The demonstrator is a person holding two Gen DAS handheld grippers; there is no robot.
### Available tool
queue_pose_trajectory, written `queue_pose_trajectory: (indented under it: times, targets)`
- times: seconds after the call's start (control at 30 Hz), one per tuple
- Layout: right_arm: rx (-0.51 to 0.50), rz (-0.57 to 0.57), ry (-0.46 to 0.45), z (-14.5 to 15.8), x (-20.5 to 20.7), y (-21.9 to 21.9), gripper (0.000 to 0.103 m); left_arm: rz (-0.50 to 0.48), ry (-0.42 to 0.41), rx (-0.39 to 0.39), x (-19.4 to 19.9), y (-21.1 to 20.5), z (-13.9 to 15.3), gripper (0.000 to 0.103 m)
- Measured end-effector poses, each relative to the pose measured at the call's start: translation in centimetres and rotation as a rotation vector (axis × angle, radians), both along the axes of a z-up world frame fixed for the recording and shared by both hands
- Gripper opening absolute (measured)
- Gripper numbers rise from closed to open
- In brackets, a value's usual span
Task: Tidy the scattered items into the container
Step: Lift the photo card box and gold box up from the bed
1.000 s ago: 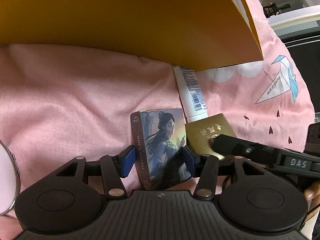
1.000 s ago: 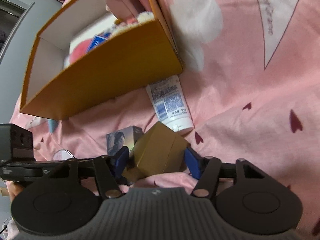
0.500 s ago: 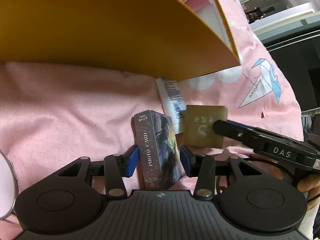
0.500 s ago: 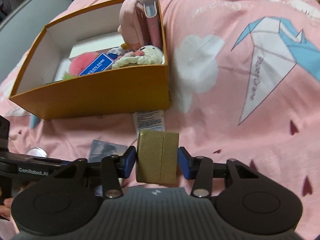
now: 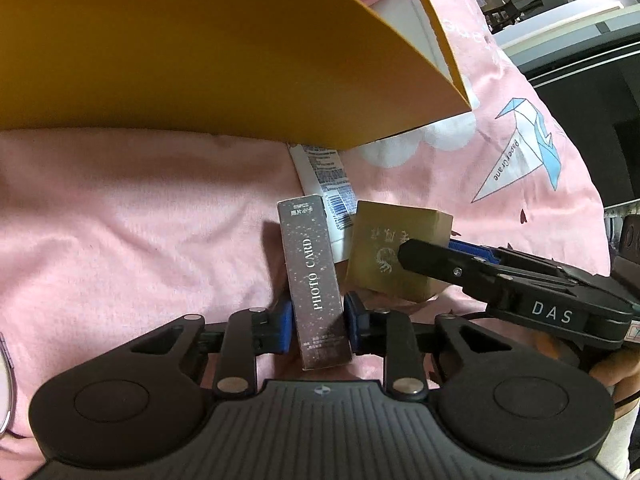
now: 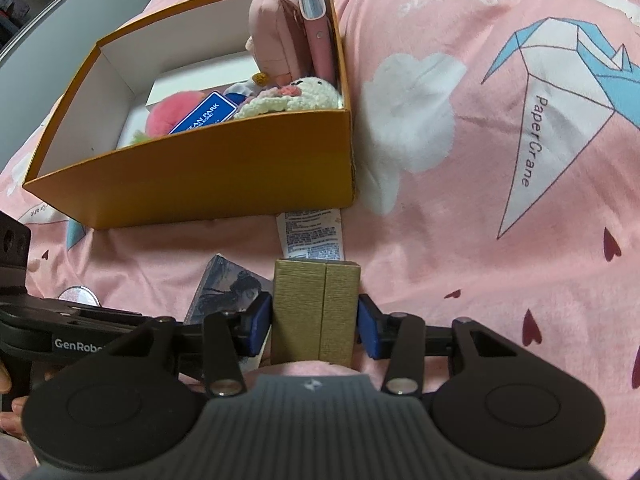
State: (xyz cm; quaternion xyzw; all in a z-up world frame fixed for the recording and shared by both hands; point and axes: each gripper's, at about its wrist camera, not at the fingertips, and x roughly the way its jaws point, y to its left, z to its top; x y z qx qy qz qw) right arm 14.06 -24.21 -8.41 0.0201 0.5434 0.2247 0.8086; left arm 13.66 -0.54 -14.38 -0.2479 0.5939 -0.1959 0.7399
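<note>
With the left gripper (image 5: 318, 330) having just closed its fingers on the upright photo card box (image 5: 314, 280) and the right gripper (image 6: 315, 328) clasping the gold box (image 6: 315, 312), the orange container (image 6: 224, 180) lies at 11 o'clock from the right one

Your card box (image 5: 314, 280) sits left of the gift box (image 6: 315, 312) (side by side); the tube (image 6: 313, 235) lies behind them, its far end under the container (image 6: 224, 176) on the bed (image 6: 460, 260).

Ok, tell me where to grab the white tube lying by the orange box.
Probably across its narrow width, at the middle of the white tube, coming from above: it lies flat on the blanket, its far end at the orange box, its near end hidden behind the gold box.
</note>
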Motion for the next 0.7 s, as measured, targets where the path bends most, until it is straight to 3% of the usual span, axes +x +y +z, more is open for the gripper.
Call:
queue_pose_trajectory:
  times: [0.33, 0.7]
  targets:
    - [0.031, 0.027, -0.067, 2.0, -0.3, 0.3, 0.048, 0.033, -0.103, 0.035, -1.0, 1.0, 2.6, 0.026]
    - [0.100, 0.080, -0.137, 5.5, -0.9, 1.3, 0.048, 0.074, -0.234, 0.072, -2.7, 2.6, 7.3, 0.026]
